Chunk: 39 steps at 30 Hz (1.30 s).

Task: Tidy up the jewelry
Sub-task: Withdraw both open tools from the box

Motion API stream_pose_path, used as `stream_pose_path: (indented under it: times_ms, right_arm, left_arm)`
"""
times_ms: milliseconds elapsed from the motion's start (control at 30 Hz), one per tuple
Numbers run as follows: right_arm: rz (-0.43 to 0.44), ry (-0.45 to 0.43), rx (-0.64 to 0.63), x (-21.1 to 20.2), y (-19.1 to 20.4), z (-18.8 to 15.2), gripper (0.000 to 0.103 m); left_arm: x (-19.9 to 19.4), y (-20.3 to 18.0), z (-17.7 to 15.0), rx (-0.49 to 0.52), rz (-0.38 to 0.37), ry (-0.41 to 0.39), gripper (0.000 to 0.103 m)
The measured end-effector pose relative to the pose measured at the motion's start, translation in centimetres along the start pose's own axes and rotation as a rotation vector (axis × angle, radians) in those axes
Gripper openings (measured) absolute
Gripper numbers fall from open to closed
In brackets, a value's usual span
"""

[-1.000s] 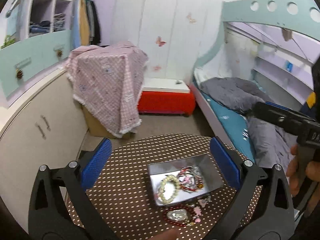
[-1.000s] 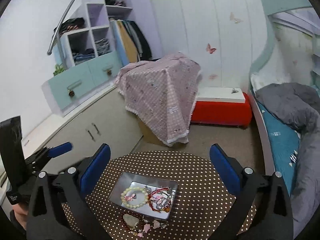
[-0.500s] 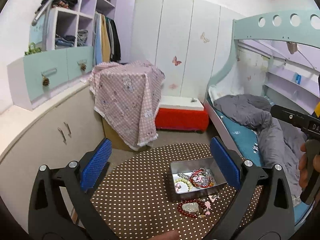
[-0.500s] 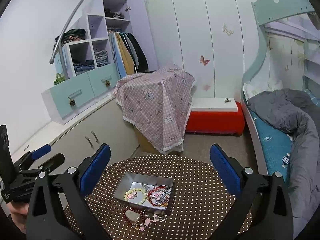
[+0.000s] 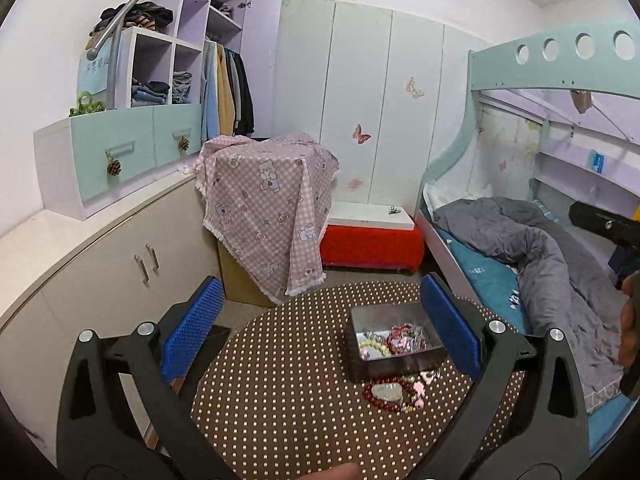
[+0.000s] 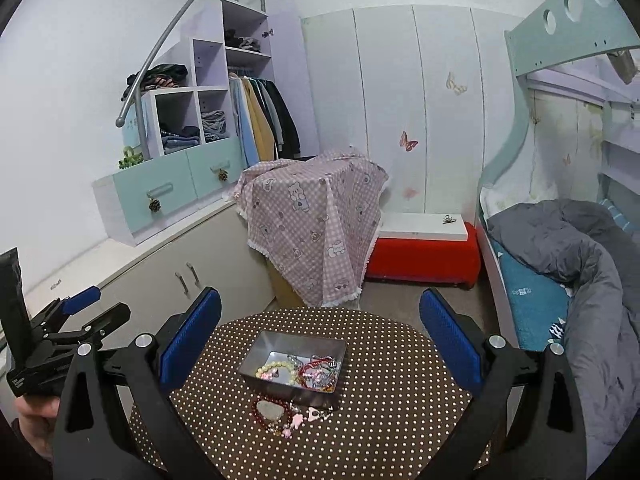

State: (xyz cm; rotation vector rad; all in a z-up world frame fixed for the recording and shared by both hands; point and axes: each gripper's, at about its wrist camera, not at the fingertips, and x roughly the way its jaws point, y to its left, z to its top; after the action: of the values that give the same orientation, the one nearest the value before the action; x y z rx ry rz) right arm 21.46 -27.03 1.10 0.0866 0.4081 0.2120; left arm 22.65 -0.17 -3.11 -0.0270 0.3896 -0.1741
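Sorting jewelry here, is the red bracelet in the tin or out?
Out. The red bracelet lies on the dotted table just in front of the tin, which holds other beads.

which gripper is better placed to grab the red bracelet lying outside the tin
Right, probably. In its view the red bracelet lies near centre between its open fingers, just before the metal tin. In the left gripper's view the bracelet sits off toward its right finger.
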Motion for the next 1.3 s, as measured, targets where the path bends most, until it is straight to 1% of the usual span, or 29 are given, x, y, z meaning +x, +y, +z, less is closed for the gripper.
stream_pose_path:
  times_ms: [133, 200, 333, 467, 700, 800, 967, 1100, 1233, 1300]
  right_arm:
    - [-0.006, -0.001, 0.007, -0.8, 0.2, -1.3, 0.096]
    - [-0.009, 0.015, 0.015, -1.0, 0.3, -2.4, 0.096]
    - [-0.010, 0.067, 0.040, -0.6, 0.0, -4.6, 0.096]
    - [-0.017, 0.139, 0.060, 0.6, -0.5, -7.2, 0.096]
    - [-0.029, 0.245, 0.108, 2.2, -1.6, -10.8, 0.096]
    - [-0.035, 0.278, 0.117, 2.7, -1.8, -12.1, 0.096]
    - [-0.036, 0.312, 0.139, 3.5, -2.6, -13.3, 0.096]
    - [-0.034, 0.332, 0.156, 4.0, -3.0, -14.1, 0.096]
    - [-0.031, 0.346, 0.164, 4.6, -3.4, -14.6, 0.096]
    - [-0.030, 0.354, 0.168, 4.7, -3.7, -14.9, 0.096]
  left_arm:
    - [-0.1, 0.3, -1.2, -0.007, 0.000, 0.022, 0.097]
    - [0.1, 0.4, -2.0, -0.009, 0.000, 0.039, 0.097]
    - [0.9, 0.5, -3.8, -0.016, 0.002, 0.090, 0.097]
    - [2.0, 0.3, -5.7, -0.005, -0.007, 0.140, 0.097]
    - [5.5, -0.9, -9.2, 0.015, -0.029, 0.274, 0.097]
    - [6.8, -1.5, -10.2, 0.027, -0.032, 0.310, 0.097]
    - [9.3, -2.2, -11.3, 0.032, -0.036, 0.365, 0.097]
    - [11.5, -3.2, -12.1, 0.055, -0.028, 0.401, 0.096]
    - [13.7, -3.8, -13.0, 0.068, -0.016, 0.464, 0.088]
    - [14.8, -3.9, -13.6, 0.071, 0.000, 0.500, 0.082]
